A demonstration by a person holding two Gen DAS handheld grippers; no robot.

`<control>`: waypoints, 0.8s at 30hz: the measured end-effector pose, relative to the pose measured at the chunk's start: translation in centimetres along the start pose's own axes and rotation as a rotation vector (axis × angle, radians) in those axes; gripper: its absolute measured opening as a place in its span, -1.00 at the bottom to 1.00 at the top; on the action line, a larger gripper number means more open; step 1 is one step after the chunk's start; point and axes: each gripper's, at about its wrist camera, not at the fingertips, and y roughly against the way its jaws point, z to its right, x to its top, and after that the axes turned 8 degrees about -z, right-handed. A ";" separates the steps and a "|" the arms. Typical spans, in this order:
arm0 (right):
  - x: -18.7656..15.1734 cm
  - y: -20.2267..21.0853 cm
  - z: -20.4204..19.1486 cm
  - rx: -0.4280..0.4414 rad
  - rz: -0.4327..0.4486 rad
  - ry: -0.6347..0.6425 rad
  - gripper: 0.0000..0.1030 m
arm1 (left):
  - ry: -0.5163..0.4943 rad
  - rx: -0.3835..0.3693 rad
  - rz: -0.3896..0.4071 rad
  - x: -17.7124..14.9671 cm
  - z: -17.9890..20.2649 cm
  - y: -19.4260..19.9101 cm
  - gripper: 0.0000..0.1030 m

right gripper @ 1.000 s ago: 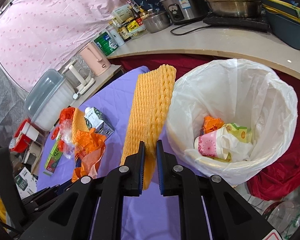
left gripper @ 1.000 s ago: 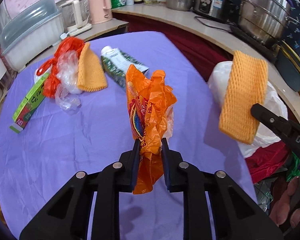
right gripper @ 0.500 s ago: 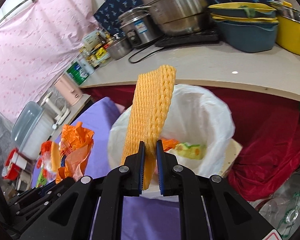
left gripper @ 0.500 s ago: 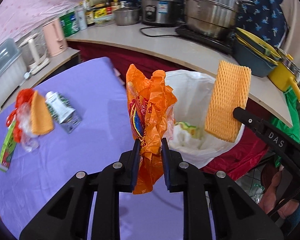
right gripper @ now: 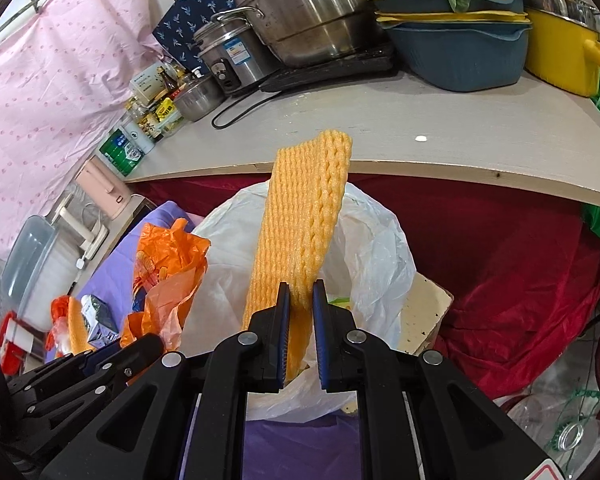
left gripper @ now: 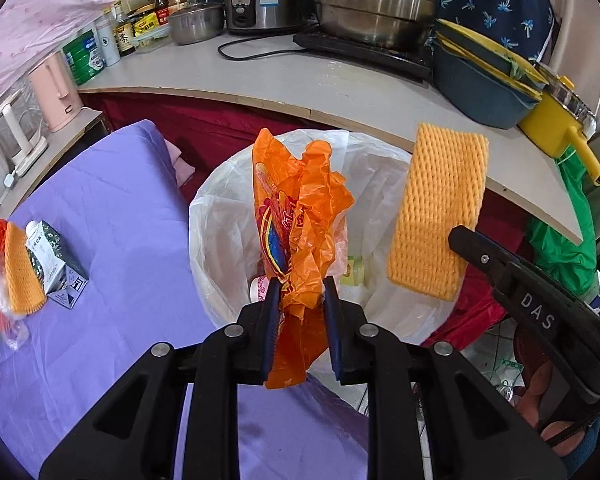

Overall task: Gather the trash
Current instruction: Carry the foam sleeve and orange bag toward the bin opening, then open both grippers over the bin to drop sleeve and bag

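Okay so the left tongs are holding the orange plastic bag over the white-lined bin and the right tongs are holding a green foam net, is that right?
Not quite: the foam net in the right tongs is yellow-orange, not green, as the right wrist view shows. The left tongs do hold the orange plastic bag over the white-lined bin.

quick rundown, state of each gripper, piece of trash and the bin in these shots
left gripper: shut on crumpled orange plastic bag, held over the bin
right gripper: shut on yellow foam net sleeve, upright
white-lined trash bin: open, some trash inside
green drink carton: lying on purple tablecloth
second yellow foam sleeve: on the tablecloth, uncollected
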 end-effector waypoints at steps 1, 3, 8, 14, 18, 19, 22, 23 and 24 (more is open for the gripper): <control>0.1 -0.3 0.1 -0.001 -0.004 -0.002 -0.77 | 0.000 -0.002 -0.006 0.1 0.0 -0.2 -0.60; 0.2 -0.7 0.3 -0.003 -0.009 -0.003 -0.77 | 0.007 -0.008 -0.018 0.2 -0.2 -0.8 -0.58; 0.4 -1.6 0.1 0.000 -0.022 -0.001 -0.76 | 0.014 -0.002 -0.022 0.4 -0.7 -1.3 -0.40; 0.5 -2.2 -0.6 -0.005 -0.021 0.005 -0.50 | 0.041 0.024 -0.006 0.4 -1.8 -1.3 -0.01; 0.6 -2.0 -1.2 -0.006 -0.008 0.014 -0.37 | 0.061 0.038 0.011 0.4 -2.6 -0.9 0.21; 0.6 -1.9 -1.3 -0.005 -0.005 0.015 -0.36 | 0.063 0.041 0.014 0.4 -2.7 -0.8 0.27; 0.7 -1.4 -1.7 0.003 0.002 0.016 -0.33 | 0.064 0.054 0.026 0.3 -2.9 -0.3 0.30; 0.8 -1.3 -2.0 0.003 0.005 0.019 -0.31 | 0.066 0.056 0.028 0.3 -3.0 -0.2 0.30; 0.7 -1.1 -2.2 0.005 0.009 0.022 -0.30 | 0.068 0.058 0.031 0.2 -3.1 0.0 0.31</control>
